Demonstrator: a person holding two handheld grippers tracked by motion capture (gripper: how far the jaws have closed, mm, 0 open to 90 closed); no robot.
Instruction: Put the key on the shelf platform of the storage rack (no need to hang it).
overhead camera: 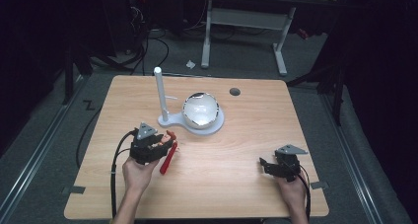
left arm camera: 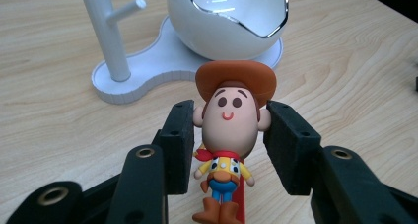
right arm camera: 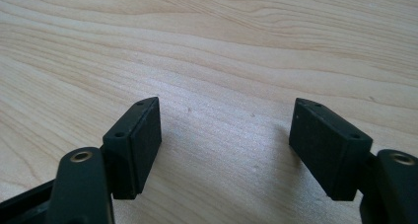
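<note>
The left claw point(left arm camera: 229, 135) grips a little cowboy toy point(left arm camera: 227, 135) by the sides of its big head, one jaw on each ear. The head is the widest and firmest part, so that is likely why the claw holds it there. The toy sits on top of a red stick point(overhead camera: 168, 160), which hangs below the claw and rests on the surface point(overhead camera: 236, 135), near its front left part.

The toy's long line runs from its hat to its boots and on down the stick. In the high view this line slants: the hat end points toward the far edge and the white bowl point(overhead camera: 200, 109), and the stick's tip points back toward the front edge. The toy's face looks at the camera on the left claw.

The bowl sits on a white stand point(overhead camera: 173, 120) with a tall pole point(overhead camera: 161, 93), mid surface, just past the toy.

The right claw point(right arm camera: 226, 150) is wide open and holds nothing. It waits low over the surface near the front right corner, out of the way.
</note>
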